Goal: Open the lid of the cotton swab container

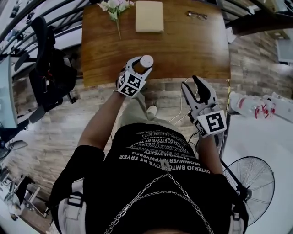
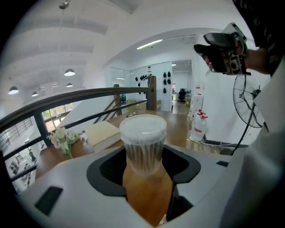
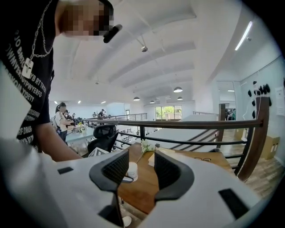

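Presently, the cotton swab container (image 2: 142, 147) was noted upright at the near edge of the wooden worktop (image 1: 183, 45), about midway along it. It was well apart from the flowers (image 1: 114, 8), the pale pad (image 1: 149, 16) and the spectacles (image 1: 197, 15) at the far side. The left claw (image 1: 143, 65) was set about it, jaws spread wide with the clear body between them. The pads were not seen to press on it, so no grip was judged made. The right claw (image 1: 191, 83) was held in the air off the worktop's near edge, jaws apart and nothing between them. The lid (image 2: 143, 127) was seen seated, frosted and slightly wider than the body. The container was judged to be light, thin-walled plastic, smooth, apt to slip or tip, and liable to flex if squeezed hard. The body was judged best taken at mid-height, below the lid's rim, by the left claw. The lid was judged best pinched across its rim by the right and worked off with modest force. Whether it was pressed or screwed on could not be told.
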Action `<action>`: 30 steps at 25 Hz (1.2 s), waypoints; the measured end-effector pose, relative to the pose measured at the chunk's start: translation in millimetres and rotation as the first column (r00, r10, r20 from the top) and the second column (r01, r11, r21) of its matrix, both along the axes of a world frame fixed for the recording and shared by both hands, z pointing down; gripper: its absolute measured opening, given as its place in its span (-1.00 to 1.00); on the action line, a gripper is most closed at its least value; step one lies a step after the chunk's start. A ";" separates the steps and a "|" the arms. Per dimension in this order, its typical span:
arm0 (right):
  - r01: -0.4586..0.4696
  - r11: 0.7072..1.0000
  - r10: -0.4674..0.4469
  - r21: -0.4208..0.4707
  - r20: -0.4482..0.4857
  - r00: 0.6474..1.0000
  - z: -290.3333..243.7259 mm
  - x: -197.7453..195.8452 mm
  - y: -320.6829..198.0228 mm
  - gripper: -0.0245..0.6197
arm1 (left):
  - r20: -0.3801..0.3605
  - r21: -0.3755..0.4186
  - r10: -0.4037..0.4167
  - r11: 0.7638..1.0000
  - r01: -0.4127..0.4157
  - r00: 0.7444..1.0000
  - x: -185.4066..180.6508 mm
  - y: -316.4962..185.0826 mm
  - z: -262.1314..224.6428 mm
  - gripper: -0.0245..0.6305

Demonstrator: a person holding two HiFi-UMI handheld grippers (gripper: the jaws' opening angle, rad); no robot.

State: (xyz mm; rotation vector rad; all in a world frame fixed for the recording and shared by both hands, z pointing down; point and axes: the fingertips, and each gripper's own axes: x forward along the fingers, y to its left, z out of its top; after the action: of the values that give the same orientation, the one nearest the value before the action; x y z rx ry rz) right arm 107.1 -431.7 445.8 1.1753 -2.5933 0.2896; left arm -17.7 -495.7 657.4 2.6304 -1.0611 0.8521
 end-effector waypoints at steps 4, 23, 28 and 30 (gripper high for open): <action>0.031 0.999 -0.031 0.033 0.013 0.999 -9.7 -0.5 12.2 -0.37 | -0.018 -0.008 0.107 0.994 -0.107 0.994 11.1 28.6 -46.9 -0.11; 0.457 0.879 -0.468 0.138 0.059 0.882 -94.2 -47.7 98.7 -0.29 | -0.094 0.040 0.407 0.914 -0.405 0.909 64.1 148.0 -252.8 -0.11; 0.564 0.816 -0.575 0.130 0.075 0.815 -115.7 -59.0 122.1 -0.12 | -0.083 0.035 0.449 0.894 -0.447 0.890 67.3 178.8 -280.1 -0.11; 0.594 0.790 -0.609 0.154 0.079 0.789 -125.4 -62.2 130.3 -0.09 | -0.086 0.037 0.459 0.888 -0.458 0.884 68.3 188.4 -289.4 -0.12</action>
State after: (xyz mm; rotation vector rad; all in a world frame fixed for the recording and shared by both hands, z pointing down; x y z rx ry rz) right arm 44.8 -301.3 320.4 0.2995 -2.9598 0.0628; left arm 50.5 -307.4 368.0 2.9516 -0.4179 0.7883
